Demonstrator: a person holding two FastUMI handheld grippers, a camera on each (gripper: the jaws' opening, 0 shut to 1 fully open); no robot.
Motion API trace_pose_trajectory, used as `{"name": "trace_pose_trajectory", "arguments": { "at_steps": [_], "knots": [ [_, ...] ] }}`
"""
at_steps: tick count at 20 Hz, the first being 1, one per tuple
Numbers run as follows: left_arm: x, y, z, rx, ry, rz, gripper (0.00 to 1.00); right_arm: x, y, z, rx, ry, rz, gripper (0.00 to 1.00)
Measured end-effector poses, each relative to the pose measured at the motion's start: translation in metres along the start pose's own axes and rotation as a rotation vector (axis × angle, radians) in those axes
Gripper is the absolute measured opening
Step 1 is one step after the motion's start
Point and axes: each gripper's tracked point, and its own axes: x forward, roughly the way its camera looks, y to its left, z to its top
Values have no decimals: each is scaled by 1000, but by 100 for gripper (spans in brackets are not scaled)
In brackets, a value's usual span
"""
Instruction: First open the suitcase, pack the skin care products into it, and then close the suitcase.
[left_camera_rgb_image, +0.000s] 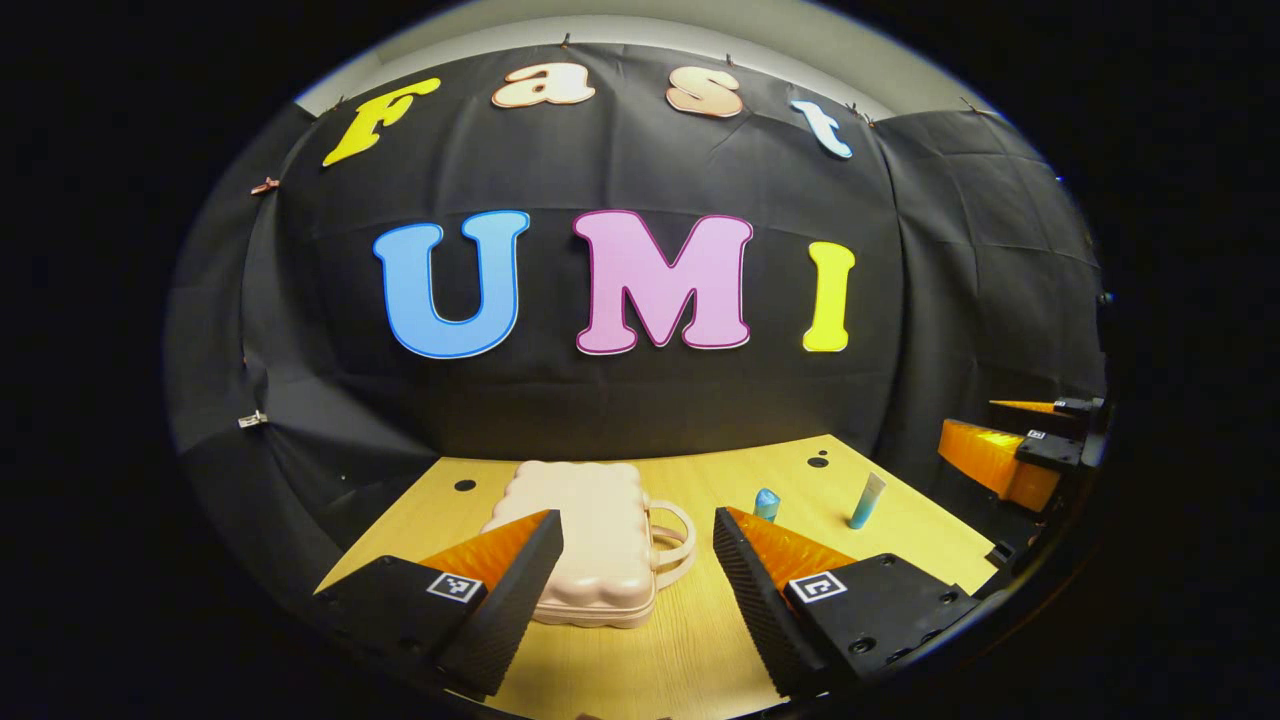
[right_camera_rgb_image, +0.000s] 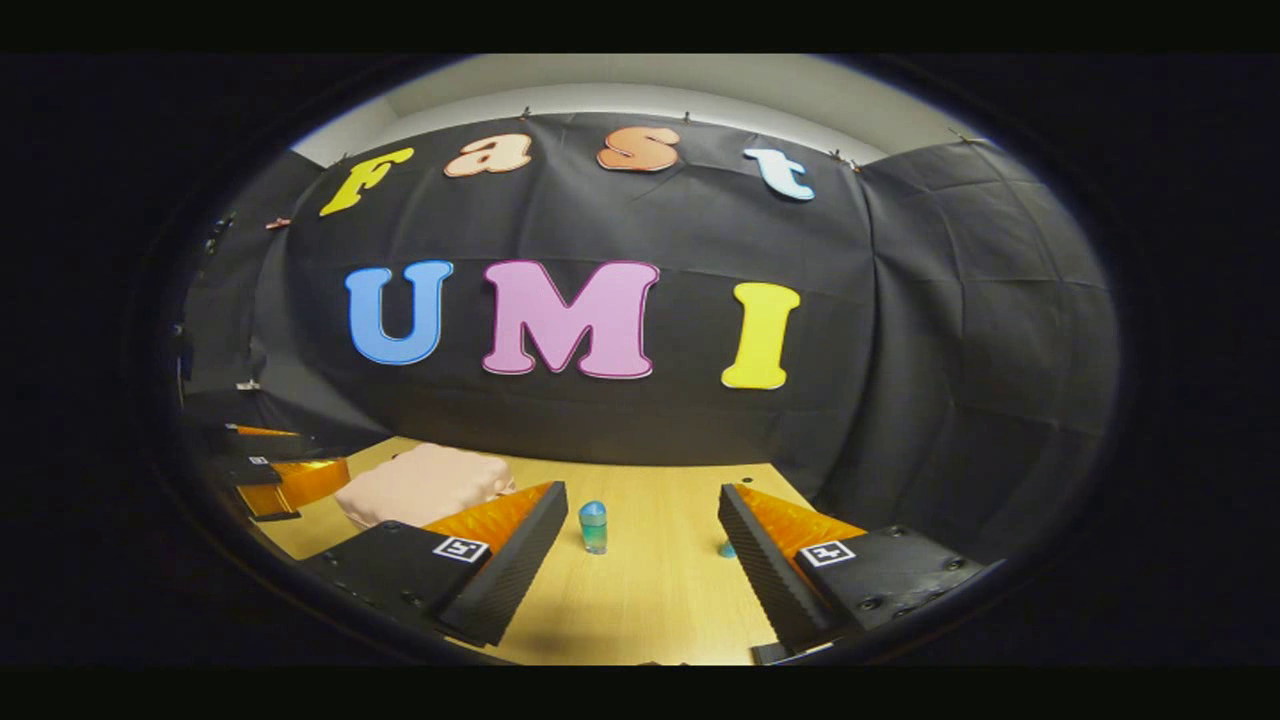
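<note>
Black cloth wall (left_camera_rgb_image: 640, 400), pale ceiling strip (right_camera_rgb_image: 640, 85) above, light wooden table (right_camera_rgb_image: 650, 590).

Tube (right_camera_rgb_image: 727, 549) (right gripper view) mostly behind fingers (right_camera_rgb_image: 760, 560).

Suitcase (left_camera_rgb_image: 590, 540) lies closed, flat on table (left_camera_rgb_image: 700, 640), toward its left. Right of it stand a small bottle (left_camera_rgb_image: 766, 503), then a tube (left_camera_rgb_image: 866, 501), well apart from suitcase.
</note>
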Motion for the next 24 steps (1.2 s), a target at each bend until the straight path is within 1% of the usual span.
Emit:
{"name": "trace_pose_trajectory", "arguments": {
  "at_steps": [2,4,7,9,12,14,17,18,19,20,21,22,24],
  "knots": [
    [15,-10,4,-18,2,-22,95,7,-5,2,-4,-2,1,96],
    [40,-24,2,-10,20,-49,95,18,-11,5,-7,-9,1,96],
    [85,-51,-15,-42,95,-91,95,42,-23,4,-23,-15,4,96],
    [120,-65,-29,-54,137,-99,95,59,-32,-3,-47,-5,12,97],
    [172,-76,-57,-49,221,-83,96,81,-49,-14,-52,4,26,96],
    [208,-77,-77,-53,276,-67,96,96,-59,-30,-55,40,38,96],
    [249,-75,-115,-46,399,-30,94,114,-68,-46,-69,77,67,97],
    [259,-75,-126,-36,429,-19,93,119,-69,-51,-58,90,78,96],
    [268,-74,-136,-25,457,2,86,124,-70,-55,-42,107,88,96],
    [276,-74,-147,-23,488,22,84,129,-70,-62,-29,122,96,96],
    [279,-74,-158,-26,521,38,80,132,-71,-66,-21,136,100,96],
    [282,-72,-168,-28,552,54,79,136,-73,-69,-17,146,101,97],
    [289,-67,-186,-25,605,95,72,143,-78,-73,-7,156,99,97]
  ]
}}
